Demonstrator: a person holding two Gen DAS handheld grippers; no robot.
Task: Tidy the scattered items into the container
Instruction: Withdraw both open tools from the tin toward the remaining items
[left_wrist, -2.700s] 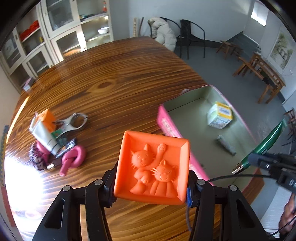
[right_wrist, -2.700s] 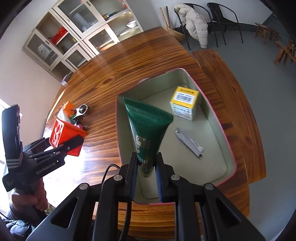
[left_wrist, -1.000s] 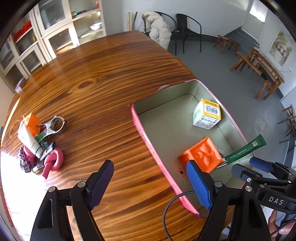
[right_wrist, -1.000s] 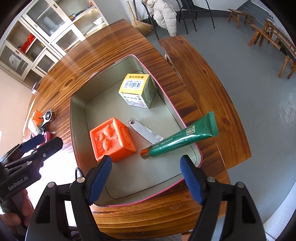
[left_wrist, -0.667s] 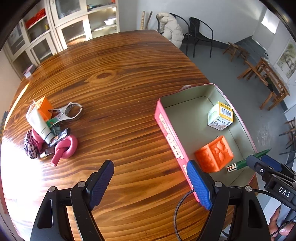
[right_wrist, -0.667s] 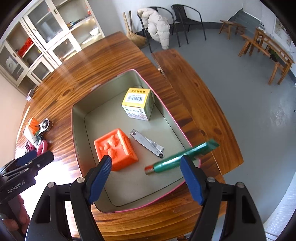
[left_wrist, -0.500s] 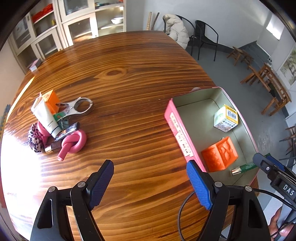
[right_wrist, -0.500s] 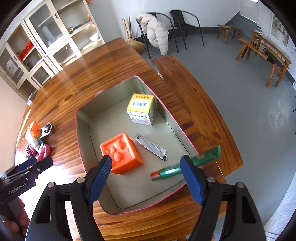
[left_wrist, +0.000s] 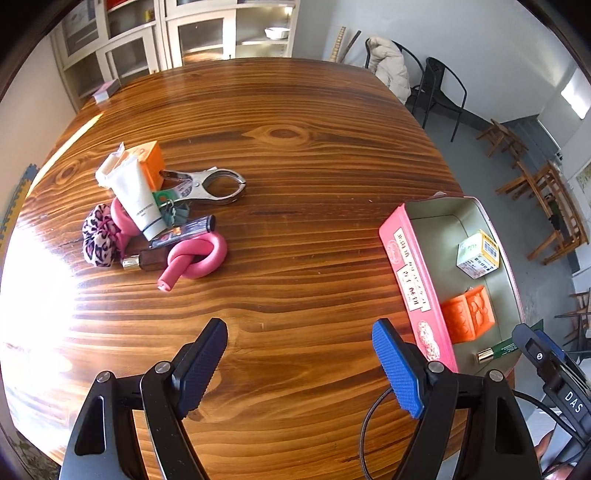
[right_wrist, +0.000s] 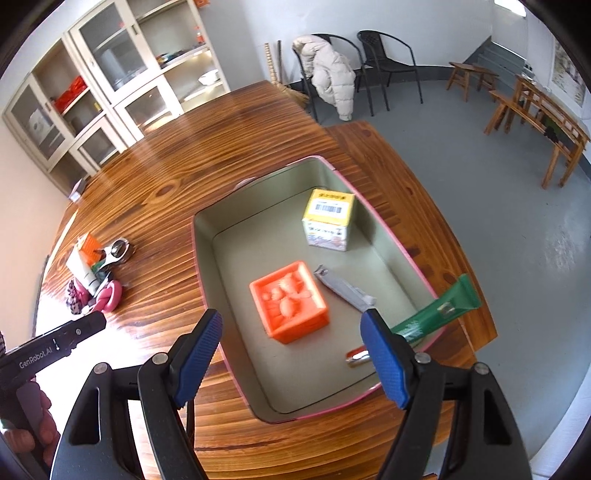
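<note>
Left wrist: white tube (left_wrist: 135, 199) overlaps pink knot (left_wrist: 195, 256).

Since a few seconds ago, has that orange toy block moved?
Yes. The orange toy block was held in the left claw above the table; now it lies inside the pink tin, beside the nail clipper.

Daylight from the left was bright, burning a blown-out glare patch onto the glossy table (left_wrist: 295, 155) in both views, while fisheye distortion curved and vignetted the edges, and the right wrist view showed slight motion blur.
</note>
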